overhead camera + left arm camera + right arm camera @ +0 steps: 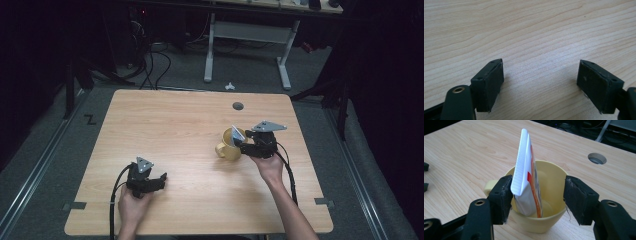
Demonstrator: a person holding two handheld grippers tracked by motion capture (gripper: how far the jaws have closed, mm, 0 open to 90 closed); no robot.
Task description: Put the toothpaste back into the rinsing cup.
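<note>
A yellow mug [227, 148] [549, 220] stands right of centre on the wooden table [175, 130]. Its handle points left in the high view. A white toothpaste tube [237, 133] [525, 182] with orange print stands in it, crimped end up, leaning on the rim. My right gripper [244, 145] [539, 197] is open at the mug's mouth, one jaw on each side of the tube. Its left pad [502, 195] is next to the tube, and I cannot tell if they touch. My left gripper [161, 180] [540, 85] is open over bare wood near the front left, with nothing between its pads.
A round cable hole [238, 106] [597, 158] sits in the table behind the mug. Beyond the far edge stand the white legs of another desk [247, 45], with cables on the floor [150, 60].
</note>
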